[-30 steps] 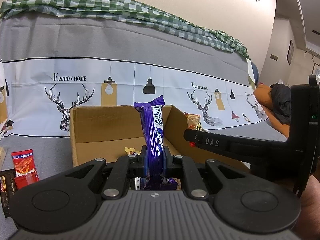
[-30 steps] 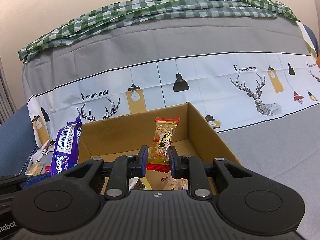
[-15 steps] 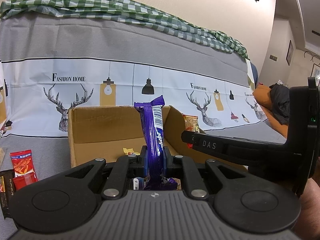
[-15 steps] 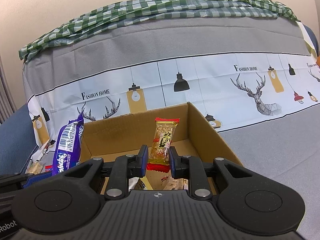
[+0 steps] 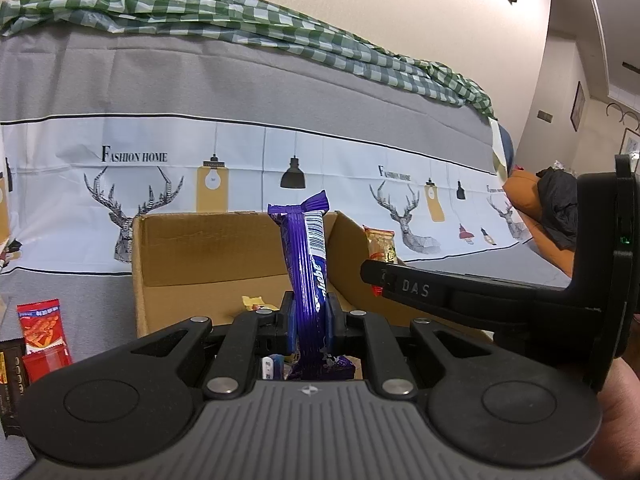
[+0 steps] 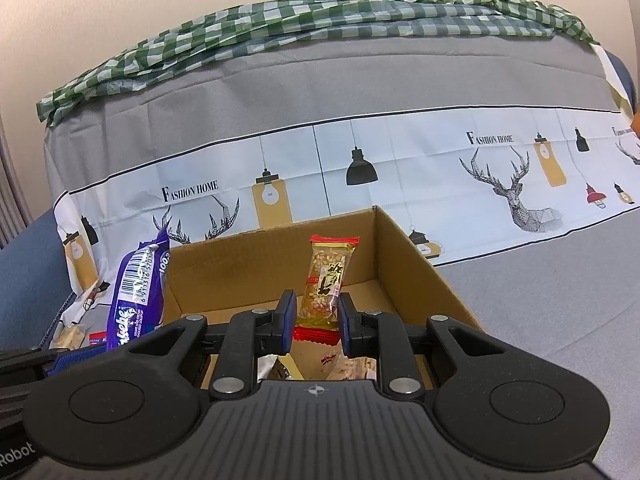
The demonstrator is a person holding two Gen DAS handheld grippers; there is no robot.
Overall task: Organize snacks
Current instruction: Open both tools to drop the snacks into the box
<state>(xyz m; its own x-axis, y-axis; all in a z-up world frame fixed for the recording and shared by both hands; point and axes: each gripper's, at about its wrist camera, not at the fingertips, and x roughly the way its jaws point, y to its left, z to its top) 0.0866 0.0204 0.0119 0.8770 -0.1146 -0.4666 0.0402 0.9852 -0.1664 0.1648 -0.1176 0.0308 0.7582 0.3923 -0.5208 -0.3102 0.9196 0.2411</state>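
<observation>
A purple snack packet (image 5: 306, 276) stands upright between the pads of my left gripper (image 5: 307, 320), which is shut on it over the near edge of an open cardboard box (image 5: 192, 252). My right gripper (image 6: 318, 320) is shut on a clear peanut bar with red ends (image 6: 326, 280), held upright above the same box (image 6: 408, 264). The purple packet (image 6: 138, 292) also shows at the left of the right wrist view. Several loose wrappers (image 6: 340, 366) lie on the box floor under the right gripper.
The box rests on a grey sofa cover (image 5: 248, 92) printed with deer and lamps. Red snack packets (image 5: 42, 328) lie left of the box. A green checked cloth (image 6: 320, 16) drapes the backrest. Dark clothing (image 5: 560, 208) sits on an orange cushion at far right.
</observation>
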